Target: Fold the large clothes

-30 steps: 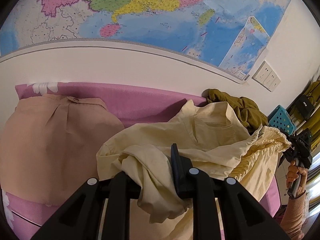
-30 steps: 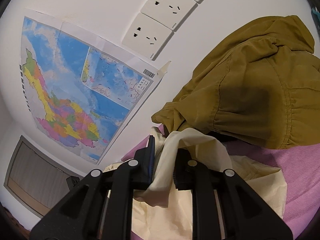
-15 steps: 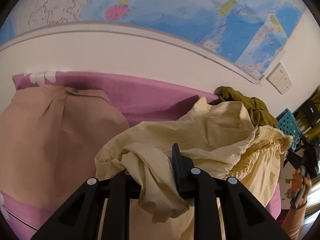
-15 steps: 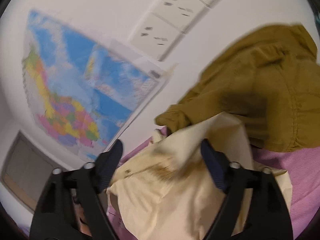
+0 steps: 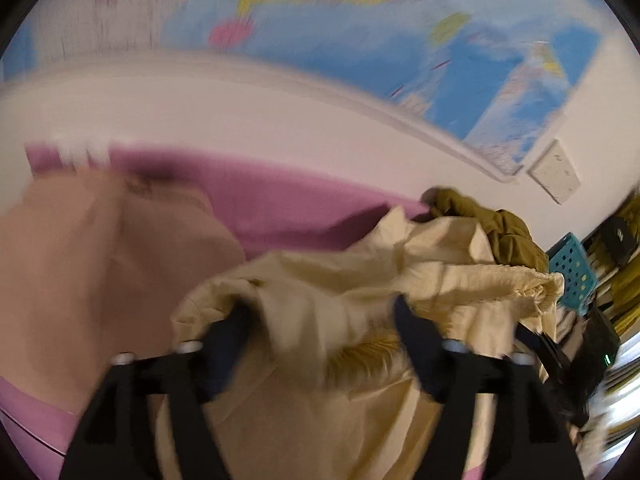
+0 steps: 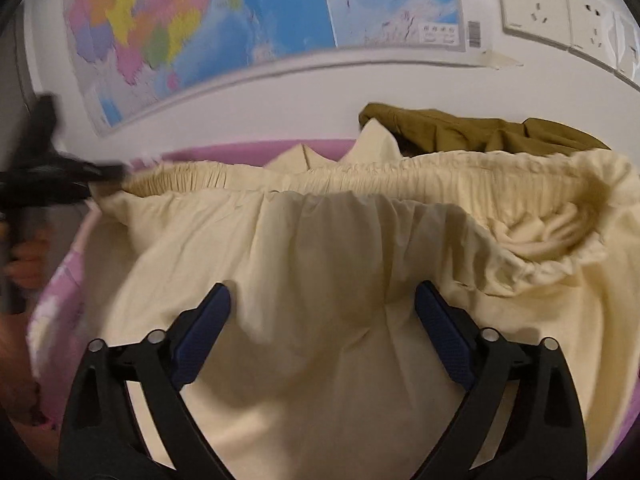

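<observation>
Both pairs of tongs had let go. The left tongs [image 5: 324,332], which a second earlier had pinched a bunched fold of the cream trousers [image 6: 340,280], stood wide open, the loose cloth slumping between the spread pads without being clamped. The left view was smeared with motion, so I could not read finer detail there. The right tongs [image 6: 322,328] were wide open too, having released half a second before, and had swung round to look squarely across the trousers rather than up at the wall sockets [image 6: 536,0].

The trousers lay on the pink bed sheet [image 5: 288,208], directly in front of the wall map [image 6: 248,12], with the elasticated waistband [image 6: 360,180] stretched side to side on the map side and the drawstring [image 6: 560,236] bunched at its right end. Beyond the waistband, against the wall, sat the crumpled olive garment [image 6: 480,128]; to the left of the trousers lay the tan garment [image 5: 100,264].

I judged that the trousers had just been dropped and roughly spread, so folding proper had not begun. Next I would need fresh grips, probably at the waistband corners, to flatten the wrinkled body first.
</observation>
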`<action>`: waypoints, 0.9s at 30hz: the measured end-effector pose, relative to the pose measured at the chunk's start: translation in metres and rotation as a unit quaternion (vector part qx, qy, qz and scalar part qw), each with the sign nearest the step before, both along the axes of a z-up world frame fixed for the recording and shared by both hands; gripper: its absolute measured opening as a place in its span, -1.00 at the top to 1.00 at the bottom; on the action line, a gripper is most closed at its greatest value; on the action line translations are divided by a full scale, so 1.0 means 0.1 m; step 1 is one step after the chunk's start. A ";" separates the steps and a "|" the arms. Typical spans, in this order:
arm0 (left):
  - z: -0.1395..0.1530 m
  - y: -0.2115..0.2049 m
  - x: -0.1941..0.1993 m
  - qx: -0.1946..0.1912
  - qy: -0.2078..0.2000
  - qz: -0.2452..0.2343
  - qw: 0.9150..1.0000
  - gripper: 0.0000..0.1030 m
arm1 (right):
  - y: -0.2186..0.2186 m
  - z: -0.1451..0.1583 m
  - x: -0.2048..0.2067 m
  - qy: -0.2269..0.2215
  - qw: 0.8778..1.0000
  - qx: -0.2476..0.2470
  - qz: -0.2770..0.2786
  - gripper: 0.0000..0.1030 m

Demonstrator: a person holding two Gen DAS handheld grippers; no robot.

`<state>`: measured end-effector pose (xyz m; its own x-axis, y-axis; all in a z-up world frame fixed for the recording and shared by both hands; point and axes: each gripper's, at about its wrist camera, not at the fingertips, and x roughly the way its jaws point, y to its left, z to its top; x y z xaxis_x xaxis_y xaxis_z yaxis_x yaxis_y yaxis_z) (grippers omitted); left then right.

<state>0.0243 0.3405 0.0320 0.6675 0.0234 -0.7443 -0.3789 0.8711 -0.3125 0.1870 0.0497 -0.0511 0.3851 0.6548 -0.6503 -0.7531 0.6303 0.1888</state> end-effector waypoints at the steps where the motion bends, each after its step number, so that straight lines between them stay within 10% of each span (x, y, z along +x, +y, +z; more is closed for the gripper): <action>1: 0.06 -0.06 -0.05 0.021 -0.014 -0.007 1.000 -0.67 | 0.04 -0.04 0.04 0.000 1.000 -0.004 -0.004 -0.31; 5: 0.07 -0.39 -0.10 0.064 -0.018 -0.079 0.995 -0.68 | 0.04 -0.09 0.19 0.018 1.000 0.006 -0.007 0.55; 8: -0.10 -0.61 0.00 0.095 0.008 -0.124 0.988 -0.68 | -0.02 0.05 0.23 0.012 0.999 0.029 -0.011 0.84; 15: -0.33 -0.57 0.40 0.086 0.034 -0.107 0.990 -0.26 | 0.06 0.76 0.21 -0.103 0.990 0.096 -0.025 0.87; 22: -0.70 -0.32 0.73 0.128 0.084 -0.047 0.987 -0.13 | 0.43 0.08 0.59 -0.043 0.999 -0.007 -0.031 0.73; 27: -0.65 -0.45 0.54 0.164 0.048 -0.067 0.983 -0.34 | 0.09 0.26 0.42 -0.034 0.999 0.034 -0.015 0.04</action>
